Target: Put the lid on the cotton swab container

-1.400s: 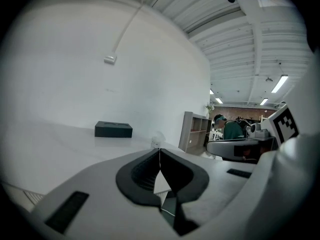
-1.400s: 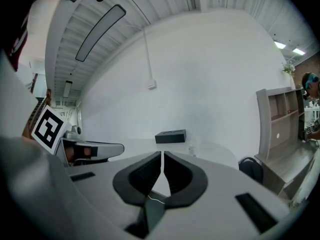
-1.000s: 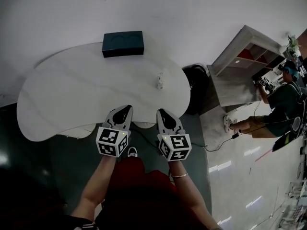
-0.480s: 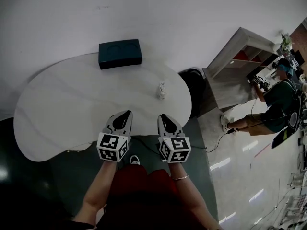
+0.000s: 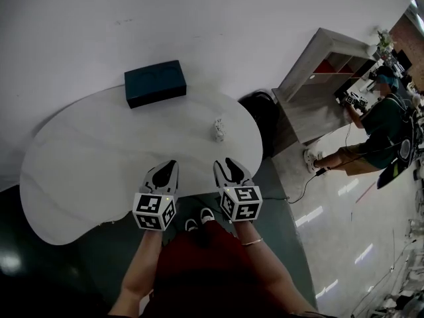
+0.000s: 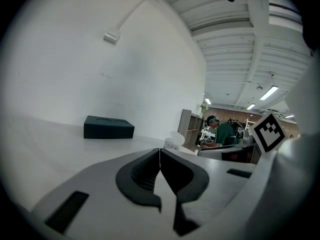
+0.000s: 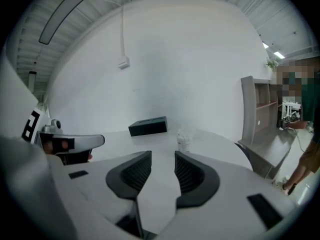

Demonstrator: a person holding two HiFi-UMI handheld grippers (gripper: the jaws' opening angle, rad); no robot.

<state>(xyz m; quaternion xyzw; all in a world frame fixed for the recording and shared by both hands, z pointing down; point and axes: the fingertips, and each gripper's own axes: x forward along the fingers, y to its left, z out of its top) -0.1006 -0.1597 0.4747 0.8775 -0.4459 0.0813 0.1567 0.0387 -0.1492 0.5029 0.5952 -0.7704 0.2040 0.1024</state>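
Note:
A small clear cotton swab container stands on the right part of the white table; it also shows as the container ahead of the left jaws and the container beyond the right jaws. I cannot make out a separate lid. My left gripper hovers at the table's near edge, shut and empty, its jaws pressed together. Beside it, my right gripper has its jaws opening, a gap between them with nothing in it. Both are well short of the container.
A dark rectangular box lies at the table's far edge by the white wall. Right of the table are a black round object, a grey shelf unit, floor cables and a person in a green shirt.
The right gripper's jaws have parted from shut. The head view has shifted a little; both grippers stay at the table's near edge.

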